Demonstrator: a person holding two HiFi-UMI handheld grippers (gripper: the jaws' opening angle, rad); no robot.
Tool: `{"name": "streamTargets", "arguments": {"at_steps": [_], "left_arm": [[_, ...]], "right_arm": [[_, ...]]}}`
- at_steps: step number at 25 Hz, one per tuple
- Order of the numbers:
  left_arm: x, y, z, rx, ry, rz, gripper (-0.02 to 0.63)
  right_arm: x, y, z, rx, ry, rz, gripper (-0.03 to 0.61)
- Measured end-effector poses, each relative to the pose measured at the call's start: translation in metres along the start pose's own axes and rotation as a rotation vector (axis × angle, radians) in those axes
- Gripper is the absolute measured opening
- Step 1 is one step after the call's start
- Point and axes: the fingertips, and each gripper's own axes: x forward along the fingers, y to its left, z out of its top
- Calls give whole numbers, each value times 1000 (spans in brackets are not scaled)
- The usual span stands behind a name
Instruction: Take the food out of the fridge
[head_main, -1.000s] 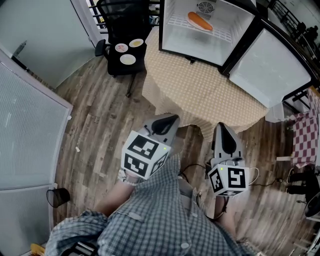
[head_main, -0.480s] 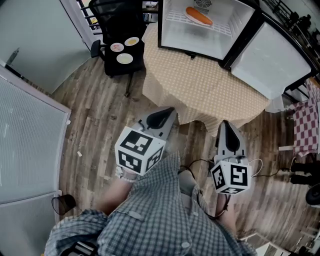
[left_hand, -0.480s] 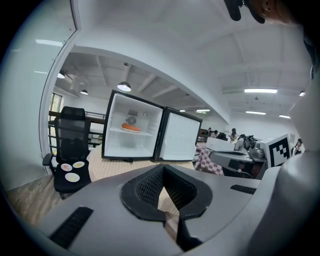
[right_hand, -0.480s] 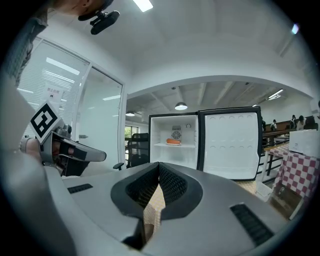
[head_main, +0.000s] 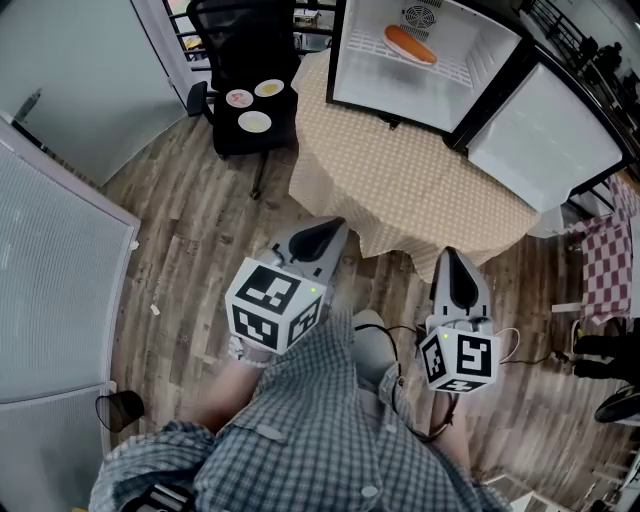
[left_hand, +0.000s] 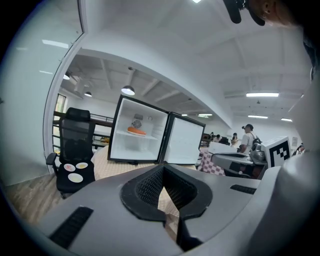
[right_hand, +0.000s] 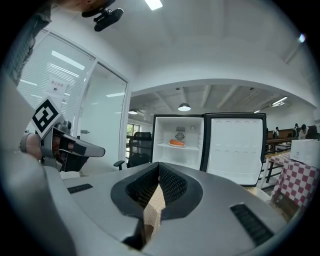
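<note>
One long orange food item (head_main: 411, 44) | on shelf of open white fridge (head_main: 400, 95), well apart from both grippers | left gripper (head_main: 330, 230) fingers together, empty | right gripper (head_main: 450, 256) fingers together, empty

"What's in the fridge (head_main: 398, 92)?"

"Just one piece of food (head_main: 411, 44): long, orange, sausage-shaped. It's lying flat on the white wire shelf (head_main: 445, 66) up top."

"And the fridge itself?"

"Small, white inside, standing on the table (head_main: 400, 185), its door (head_main: 545, 135) swung wide open."
</note>
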Motion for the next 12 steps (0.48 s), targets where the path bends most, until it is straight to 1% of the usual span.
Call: {"name": "streamTargets", "arguments": {"at_steps": [7,12], "left_arm": [[-5,14,4,-12,-13,33,5],[3,21,2,-17,2,46,5]], "right_arm": [[15,9,6,-12,-6,28,9],[22,6,-1,-19,12,32,9]]}}
